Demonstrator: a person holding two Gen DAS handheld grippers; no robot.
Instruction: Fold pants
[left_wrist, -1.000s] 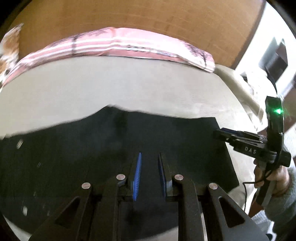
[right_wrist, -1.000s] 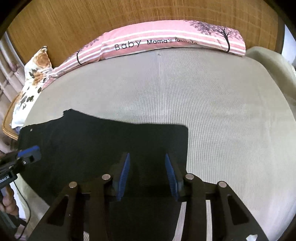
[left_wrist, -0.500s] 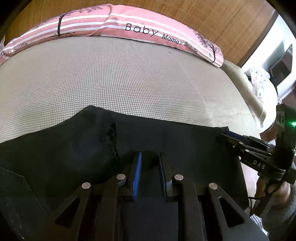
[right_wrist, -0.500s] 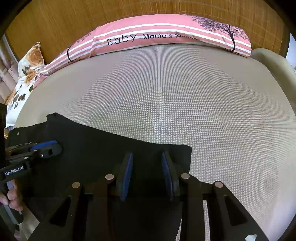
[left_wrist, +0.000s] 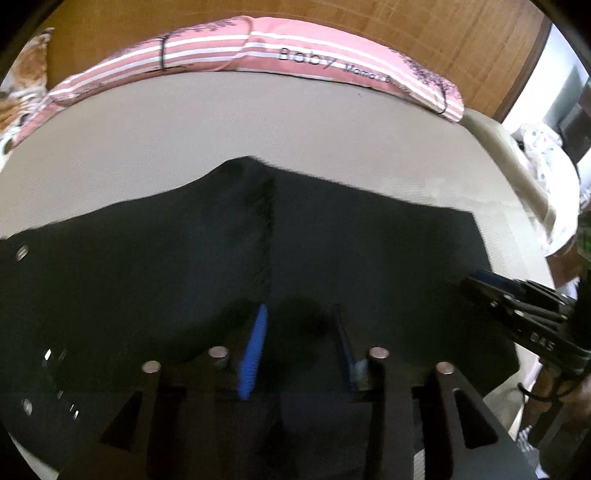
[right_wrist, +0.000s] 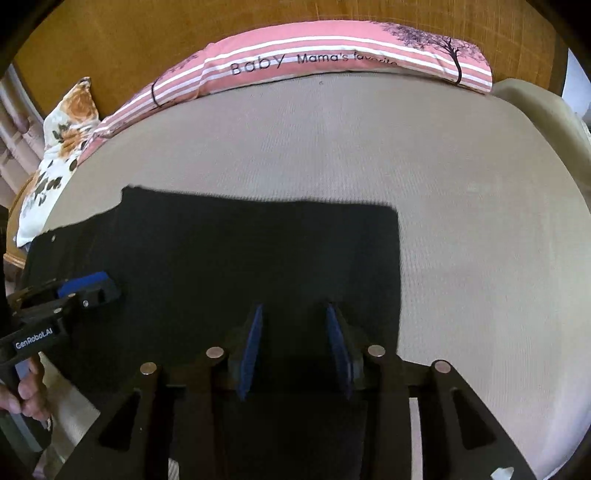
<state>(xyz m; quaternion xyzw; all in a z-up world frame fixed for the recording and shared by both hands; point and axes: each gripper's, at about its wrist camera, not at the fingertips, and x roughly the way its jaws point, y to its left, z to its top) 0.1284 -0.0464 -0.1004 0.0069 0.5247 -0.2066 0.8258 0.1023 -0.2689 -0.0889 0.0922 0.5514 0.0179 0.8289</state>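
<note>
The black pants (left_wrist: 258, 266) lie flat on the beige bed, folded lengthwise, with a seam running down the middle. In the right wrist view the pants (right_wrist: 236, 258) end in a straight hem at the right. My left gripper (left_wrist: 299, 332) is open, its blue pads apart just above the cloth near the front edge. My right gripper (right_wrist: 293, 332) is open over the pants near the hem end. Each gripper shows in the other's view: the right one (left_wrist: 517, 306) at the right edge, the left one (right_wrist: 85, 288) at the left edge. Neither holds cloth.
A beige mattress (right_wrist: 424, 177) fills both views. A pink striped pillow (right_wrist: 332, 62) lies along the wooden headboard (right_wrist: 110, 37). A floral cushion (right_wrist: 62, 129) sits at the far left. White spotted bedding (left_wrist: 543, 155) hangs off the right side.
Both grippers' jaws have opened wider than half a second ago. The left gripper has pulled back slightly, so more of the pants shows. The pants stay flat.
</note>
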